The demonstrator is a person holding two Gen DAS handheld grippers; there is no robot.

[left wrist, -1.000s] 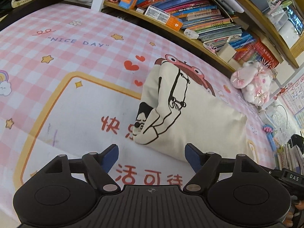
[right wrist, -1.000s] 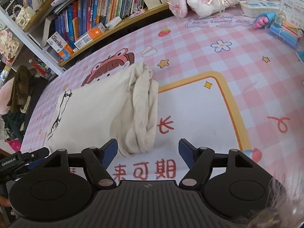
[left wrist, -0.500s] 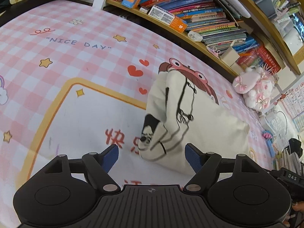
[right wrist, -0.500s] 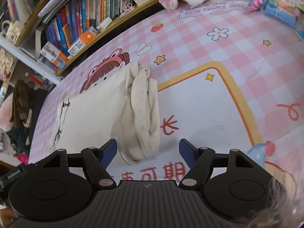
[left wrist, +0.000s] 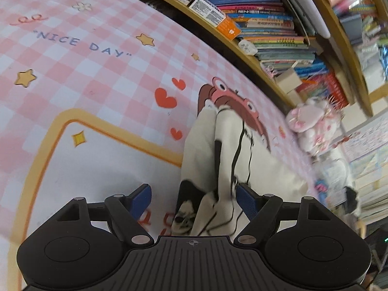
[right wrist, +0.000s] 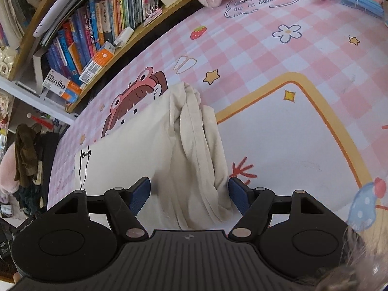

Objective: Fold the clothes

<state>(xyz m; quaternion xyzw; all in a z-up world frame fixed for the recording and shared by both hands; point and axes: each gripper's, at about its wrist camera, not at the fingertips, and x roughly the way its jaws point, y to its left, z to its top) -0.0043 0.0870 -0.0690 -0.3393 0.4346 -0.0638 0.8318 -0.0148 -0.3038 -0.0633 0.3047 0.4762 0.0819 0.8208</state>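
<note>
Low in the centre of both frames sits the cream garment, already folded into a narrow bundle on the pink checked desk (the cloth with the frog-hat cartoon and "NICE DAY" printed on it). A second ago both of my tools hung back with the bundle well ahead of them; now each has come in so that an end of the cloth lies between its blue pads. My left tool stands open, straddling the end with the black line print, its right pad just touching or very near the fabric. My right tool is open too, spread about the plain bunched end, where loose layers pile up in ridges at mid-frame. Neither has closed on anything yet.

I judge this closing-in to mean the next fold or a lift is being set up: both ends framed at once suggests taking the bundle by its two ends. The left view is blurred on its right side, so I take that tool to be the one moving faster. The bunched layers on the right are the risk, since a pinch there could catch only some of them and let the fold slump. At upper frame the bookshelf and a pink plush toy stay well apart from the work
</note>
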